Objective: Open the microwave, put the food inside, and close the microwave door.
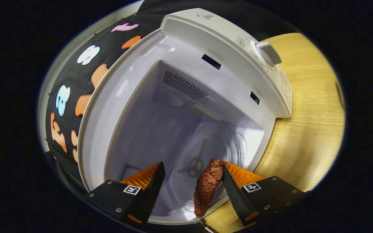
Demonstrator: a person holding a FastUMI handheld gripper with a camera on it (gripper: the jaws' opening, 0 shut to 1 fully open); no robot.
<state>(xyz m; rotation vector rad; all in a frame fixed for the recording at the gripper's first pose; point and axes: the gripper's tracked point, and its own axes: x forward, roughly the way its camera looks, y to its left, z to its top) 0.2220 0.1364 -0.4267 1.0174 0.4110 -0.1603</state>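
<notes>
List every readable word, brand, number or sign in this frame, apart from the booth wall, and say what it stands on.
Logo on the microwave top edge: too blurred to read.
Print beside the knob: too small to read.
Square markers on the tongs: patterns, no words.
So no text can be quoted. The tongs stand open, with the meat piece against one finger.

The microwave (186, 106) door is out of sight. The small print beside its knob (268, 53) is too blurred to read. The meat (207, 186) hides part of the glass turntable (206, 161).
</notes>
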